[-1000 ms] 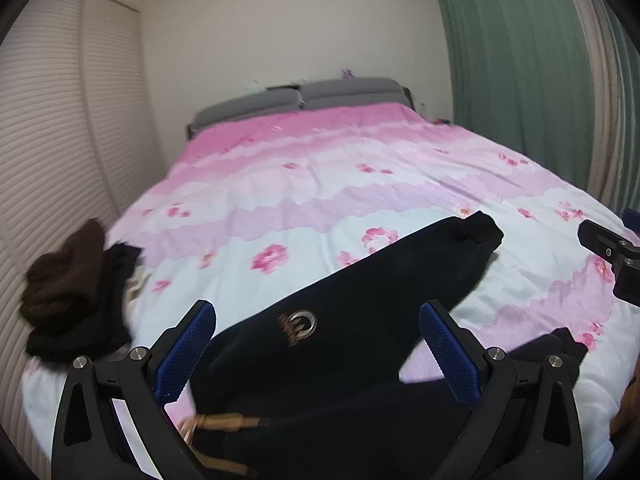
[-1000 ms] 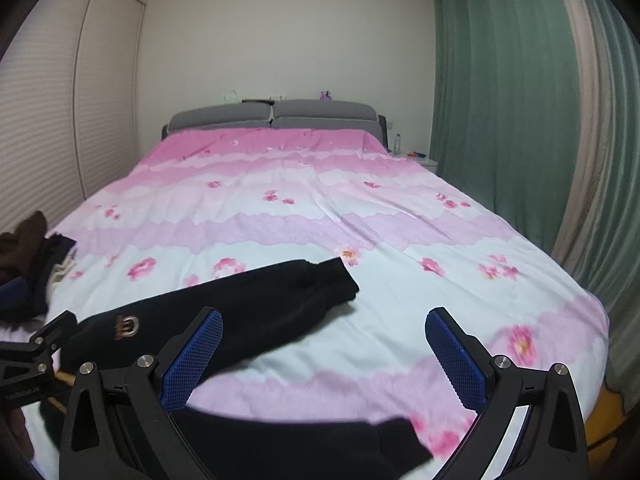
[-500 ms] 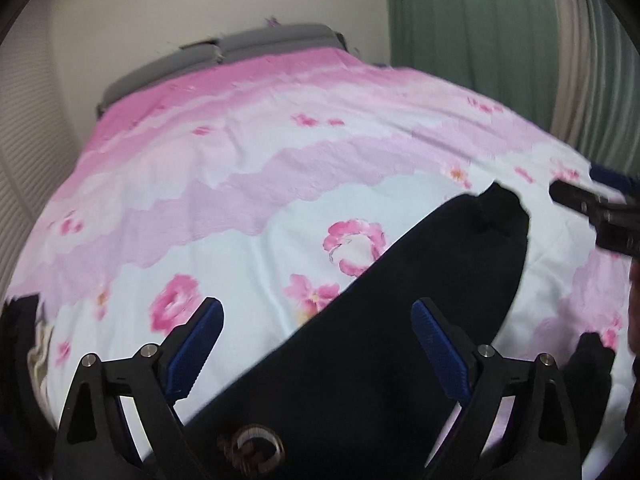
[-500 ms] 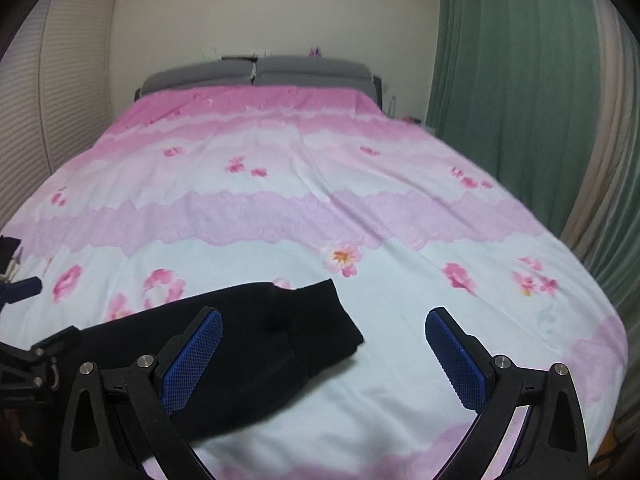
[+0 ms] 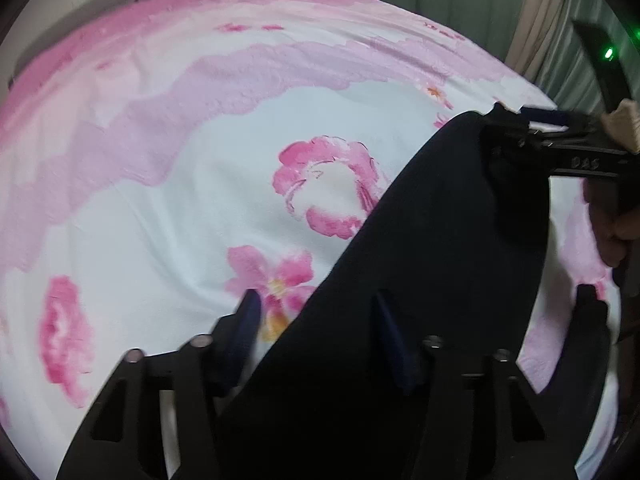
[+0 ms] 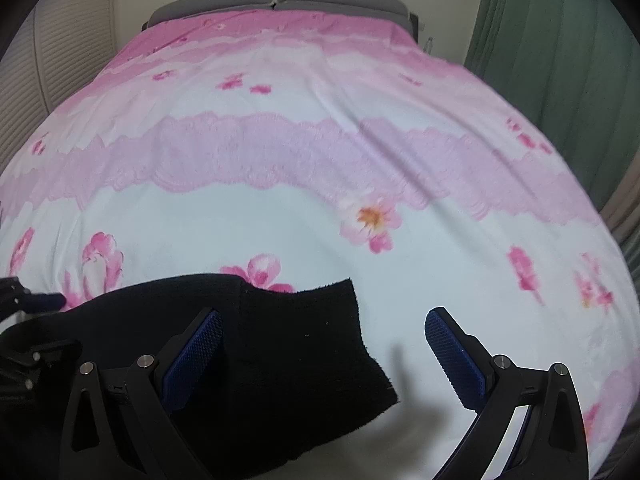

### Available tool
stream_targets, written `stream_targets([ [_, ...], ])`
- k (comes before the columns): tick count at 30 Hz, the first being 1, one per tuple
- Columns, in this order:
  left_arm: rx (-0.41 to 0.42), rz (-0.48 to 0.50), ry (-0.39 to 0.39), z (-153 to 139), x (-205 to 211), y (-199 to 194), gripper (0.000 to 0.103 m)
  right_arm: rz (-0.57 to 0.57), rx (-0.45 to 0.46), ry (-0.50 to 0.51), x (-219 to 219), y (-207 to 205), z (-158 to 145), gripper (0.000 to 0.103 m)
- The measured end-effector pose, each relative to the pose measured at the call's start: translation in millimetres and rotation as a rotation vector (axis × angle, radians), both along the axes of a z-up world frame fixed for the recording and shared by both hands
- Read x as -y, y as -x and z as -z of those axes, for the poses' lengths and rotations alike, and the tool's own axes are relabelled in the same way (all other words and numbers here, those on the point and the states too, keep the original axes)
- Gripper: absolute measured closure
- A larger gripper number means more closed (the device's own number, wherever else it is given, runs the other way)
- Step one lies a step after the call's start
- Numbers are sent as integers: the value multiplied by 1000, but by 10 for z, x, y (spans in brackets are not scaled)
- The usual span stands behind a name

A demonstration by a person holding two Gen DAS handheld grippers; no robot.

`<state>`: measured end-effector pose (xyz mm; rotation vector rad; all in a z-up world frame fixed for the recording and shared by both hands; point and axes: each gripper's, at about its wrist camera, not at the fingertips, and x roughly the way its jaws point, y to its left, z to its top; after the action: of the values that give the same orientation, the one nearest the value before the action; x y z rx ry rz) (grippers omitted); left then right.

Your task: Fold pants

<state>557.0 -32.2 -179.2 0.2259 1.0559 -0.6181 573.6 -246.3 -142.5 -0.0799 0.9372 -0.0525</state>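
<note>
Black pants (image 5: 432,264) lie on a pink floral bedspread (image 5: 180,152). In the left wrist view my left gripper (image 5: 316,332) is low over one pant leg, its jaws partly closed around the leg's left edge, not clamped. In the right wrist view my right gripper (image 6: 324,344) is open, straddling the cuff end (image 6: 304,344) of that leg, with its left finger over the black cloth. The right gripper also shows in the left wrist view (image 5: 548,136) at the cuff.
The bed has a grey headboard (image 6: 280,0). Green curtains (image 6: 560,48) hang on the right and a slatted wardrobe door (image 6: 60,48) stands on the left. The second pant leg (image 5: 592,320) lies near the bed's right edge.
Both grippers have dropped down and forward onto the pant leg. The left jaws have narrowed. The right gripper has reached the cuff.
</note>
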Motion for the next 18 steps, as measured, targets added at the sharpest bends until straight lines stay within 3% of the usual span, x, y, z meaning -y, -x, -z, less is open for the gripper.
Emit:
stream_targets([
  [2,-17,27,23,7,9,28,72,-21,-16,-17,4,-22,65,20],
  [3,-9,42,20,-7,19,60,75,-54,-35,-55,-3,-17,98,47],
  [4,-3,51,14,-15,33,75,80,-80,-47,-95,-13,1,117,65],
  [6,4,54,14,-66,20,116,85,-96,-34,-99,-60,48,92,79],
  [11,35,29,37,-270,-22,246,89,-115,15,-87,-100,273,-78,83],
  [18,196,22,-5,-688,169,810,90,-121,68,-111,53,707,-403,84],
])
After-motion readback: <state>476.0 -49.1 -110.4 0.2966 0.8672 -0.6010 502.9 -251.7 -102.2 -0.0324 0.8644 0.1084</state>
